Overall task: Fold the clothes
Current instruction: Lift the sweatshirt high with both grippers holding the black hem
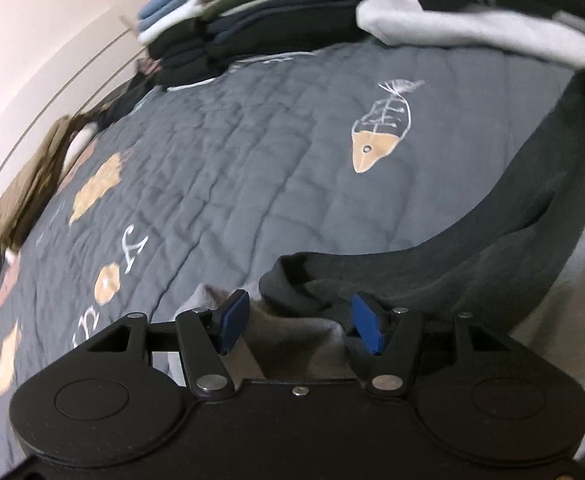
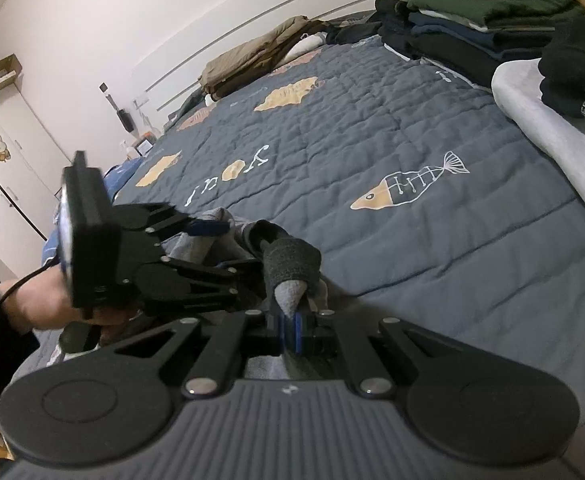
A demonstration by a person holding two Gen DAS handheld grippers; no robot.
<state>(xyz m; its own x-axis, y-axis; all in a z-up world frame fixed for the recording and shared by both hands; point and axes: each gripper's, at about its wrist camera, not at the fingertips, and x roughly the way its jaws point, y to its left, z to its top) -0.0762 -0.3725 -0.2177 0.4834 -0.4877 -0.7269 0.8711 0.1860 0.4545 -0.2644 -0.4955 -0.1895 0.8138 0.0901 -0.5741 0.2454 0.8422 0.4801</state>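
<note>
A dark grey sweatshirt (image 1: 492, 248) with a pale grey lining lies on the near edge of the grey quilt (image 1: 252, 160). In the left wrist view my left gripper (image 1: 298, 300) is open just above its bunched hem, and cloth lies below the spread blue pads (image 1: 232, 320). In the right wrist view my right gripper (image 2: 290, 320) is shut on a pinch of the sweatshirt. The ribbed dark cuff (image 2: 292, 260) stands up from its pads. My left gripper (image 2: 232, 246) is just to the left of it over the same bundle, held by a hand (image 2: 40, 300).
Stacks of folded clothes (image 2: 472, 20) stand at the far end of the bed. A pale grey garment (image 2: 552, 128) with a black folded one (image 2: 580, 72) on it lies along the right. An olive jacket (image 2: 252, 64) lies by the wall. A white wardrobe (image 2: 12, 152) stands left.
</note>
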